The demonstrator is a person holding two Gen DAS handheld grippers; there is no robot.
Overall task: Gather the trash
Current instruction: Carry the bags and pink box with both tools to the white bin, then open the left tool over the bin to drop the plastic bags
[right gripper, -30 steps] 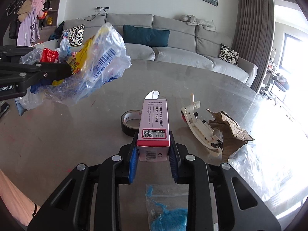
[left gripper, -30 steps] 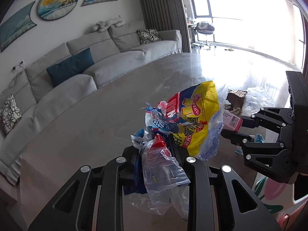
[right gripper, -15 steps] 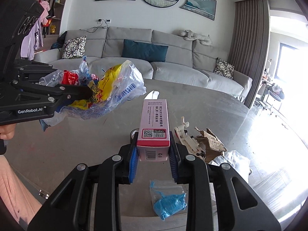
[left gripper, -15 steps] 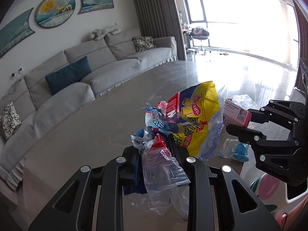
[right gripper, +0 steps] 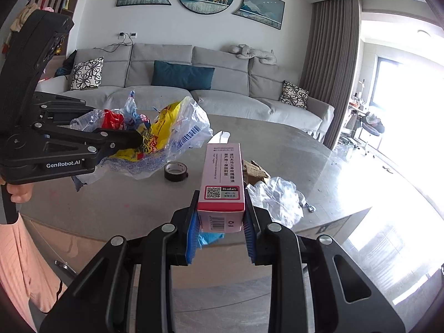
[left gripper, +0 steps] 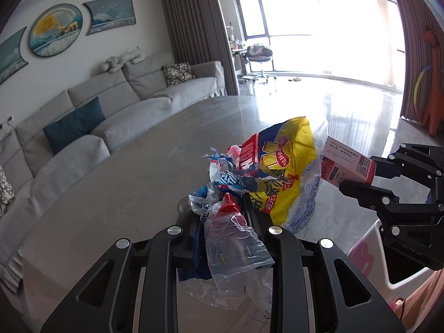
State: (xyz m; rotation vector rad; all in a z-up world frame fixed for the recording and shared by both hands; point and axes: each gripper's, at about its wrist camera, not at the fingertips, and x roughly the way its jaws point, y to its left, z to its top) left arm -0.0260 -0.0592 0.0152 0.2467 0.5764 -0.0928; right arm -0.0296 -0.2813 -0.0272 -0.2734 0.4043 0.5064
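My left gripper [left gripper: 223, 216] is shut on a bundle of plastic wrappers [left gripper: 277, 172]: a yellow and red snack bag, clear film and blue-printed bags, held in the air above the grey table [left gripper: 111, 183]. In the right wrist view the same bundle of wrappers [right gripper: 166, 136] hangs from the left gripper [right gripper: 133, 136] at the left. My right gripper [right gripper: 220, 219] is shut on a pink carton box [right gripper: 223, 180], lifted over the table's near edge. That pink box [left gripper: 347, 166] shows at the right of the left wrist view, in the right gripper [left gripper: 358, 174].
On the table [right gripper: 125, 202] lie a black tape roll [right gripper: 176, 171], torn cardboard [right gripper: 255, 170], crumpled clear plastic [right gripper: 277, 199] and a blue bag [right gripper: 211, 238] under the box. A grey sofa [right gripper: 194, 83] stands behind. A person's hand [right gripper: 19, 194] and pink sleeve are at the left.
Both grippers have drawn back from the table and risen a little with their loads. The table trash now looks farther off and the white plastic piece is hidden behind the box.
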